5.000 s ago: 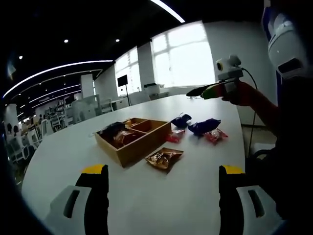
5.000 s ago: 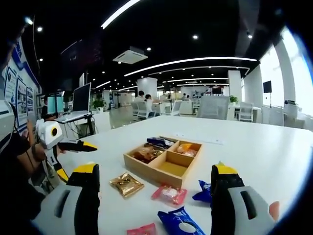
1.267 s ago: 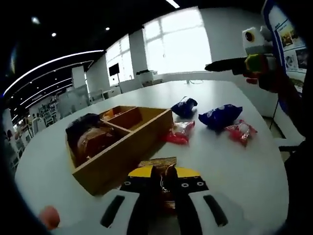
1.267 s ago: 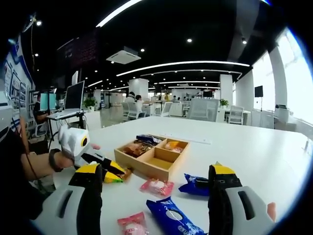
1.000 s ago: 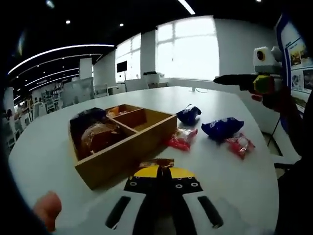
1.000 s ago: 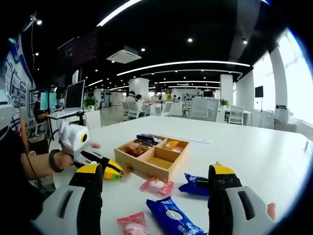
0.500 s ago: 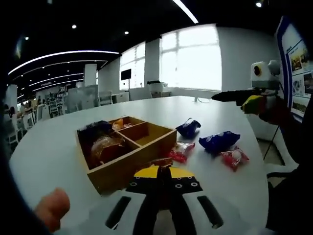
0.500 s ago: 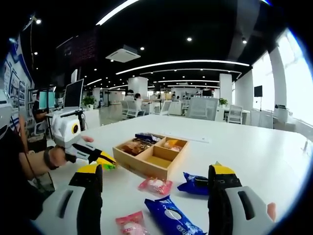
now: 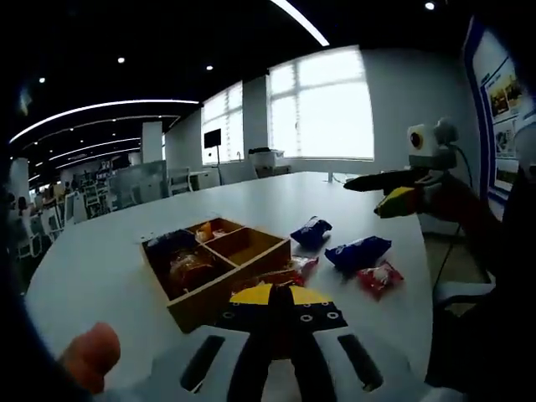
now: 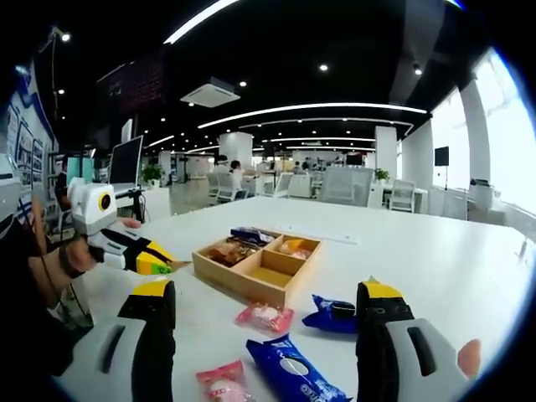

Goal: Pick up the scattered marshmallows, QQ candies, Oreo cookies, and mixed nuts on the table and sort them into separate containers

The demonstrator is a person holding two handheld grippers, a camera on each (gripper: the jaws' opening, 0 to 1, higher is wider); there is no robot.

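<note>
**Left gripper lifts a brown packet beside the wooden tray**

In the left gripper view, the left gripper [image 9: 279, 295] has its jaws pressed together at the yellow tips, and a brown foil packet [image 9: 270, 279] shows just past them, pinched between the jaws. The right gripper view shows the same gripper [image 10: 161, 265] raised off the white counter [image 10: 435, 251], just beside the near-left corner of the wooden tray [image 10: 256, 275], with a sliver of the packet at its tip.

The tray has four compartments. Three hold wrapped snacks: dark blue ones, orange ones and brownish ones. The fourth, nearest the right gripper, looks bare.

The right gripper [image 10: 268, 316] is held wide open with nothing between its jaws, hovering above the counter. In the left gripper view it [image 9: 381, 191] hangs in the air on the right, held by a hand [image 9: 452, 201].

Loose packets lie on the counter near the tray: a red packet [image 10: 265, 316] just beside its front wall, a small blue packet [image 10: 331, 312], a larger blue packet [image 10: 295, 378] with white lettering too blurred to read, and a pink packet [image 10: 221, 383] nearest the right gripper.
</note>
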